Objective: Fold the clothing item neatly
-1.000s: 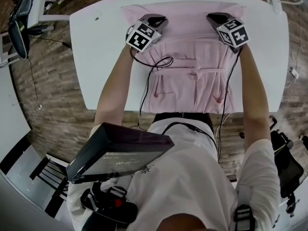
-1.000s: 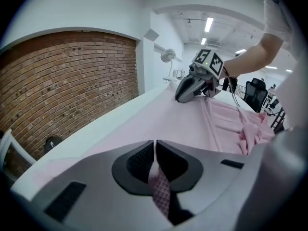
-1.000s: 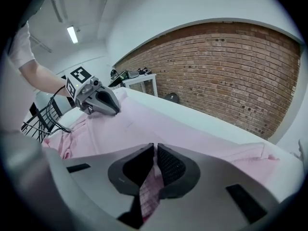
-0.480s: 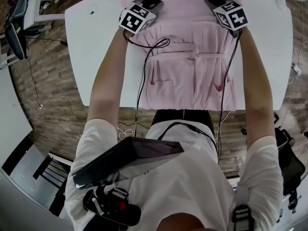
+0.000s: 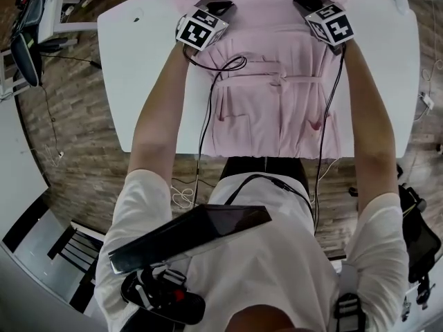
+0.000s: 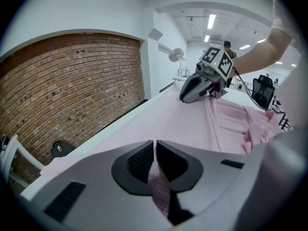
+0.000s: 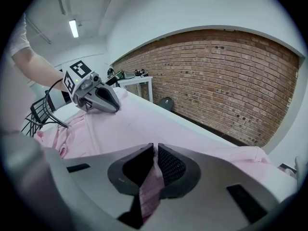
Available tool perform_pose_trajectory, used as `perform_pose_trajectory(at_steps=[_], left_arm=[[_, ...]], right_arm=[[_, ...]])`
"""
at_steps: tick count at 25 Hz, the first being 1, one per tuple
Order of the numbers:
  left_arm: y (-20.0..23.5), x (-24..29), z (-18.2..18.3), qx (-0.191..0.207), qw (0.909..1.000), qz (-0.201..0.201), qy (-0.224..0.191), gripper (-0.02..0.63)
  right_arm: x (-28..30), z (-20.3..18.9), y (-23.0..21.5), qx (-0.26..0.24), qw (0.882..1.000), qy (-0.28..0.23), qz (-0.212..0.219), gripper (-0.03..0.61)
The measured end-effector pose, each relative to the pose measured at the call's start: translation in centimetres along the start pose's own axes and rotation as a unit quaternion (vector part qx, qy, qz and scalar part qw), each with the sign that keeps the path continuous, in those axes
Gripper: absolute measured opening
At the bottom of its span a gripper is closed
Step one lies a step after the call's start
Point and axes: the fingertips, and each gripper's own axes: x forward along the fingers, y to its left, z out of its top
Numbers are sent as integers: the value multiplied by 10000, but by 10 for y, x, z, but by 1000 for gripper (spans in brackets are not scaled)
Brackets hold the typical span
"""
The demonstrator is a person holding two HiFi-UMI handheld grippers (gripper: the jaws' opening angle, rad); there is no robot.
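Two grippers: left gripper [image 5: 219, 7] 11 o'clock, right gripper [image 5: 309, 4] 1 o'clock, each pinching garment [image 5: 277, 109] edge.
Garment: pink, spread flat, creased, tie knotted at centre, on white table [image 5: 138, 81].

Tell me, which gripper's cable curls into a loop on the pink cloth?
The left gripper. Its looped cable lies on the cloth by the wrist, while the right gripper trails a straight cable down the cloth's side.

left tool [image 6: 155, 150]: jaws pinching pink garment [image 6: 192, 124] | right tool [image 6: 195, 88]: on it, ahead | brick wall [image 6: 72, 81]: left
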Motion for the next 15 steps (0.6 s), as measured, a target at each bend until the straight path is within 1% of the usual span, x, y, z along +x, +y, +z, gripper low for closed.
perform_pose_trajectory(at_steps=[3,6,9,15], left_arm=[[-2,-10,4,55,9998,161,-119,23],[-5,-26,8,-79,9993,214,-292,23],[-15,-44,15,-224,9983,174,-509,23],[-49,-75,38,-360,9947,-93,-960,3]], right_arm=[[-14,4,3,134,9997,-221,-7,31],[-31,9,9,242,9990,-381,9,31],[-47,14,17,276,9985,-468,15,31],[-81,21,35,624,9943,-865,-93,31]])
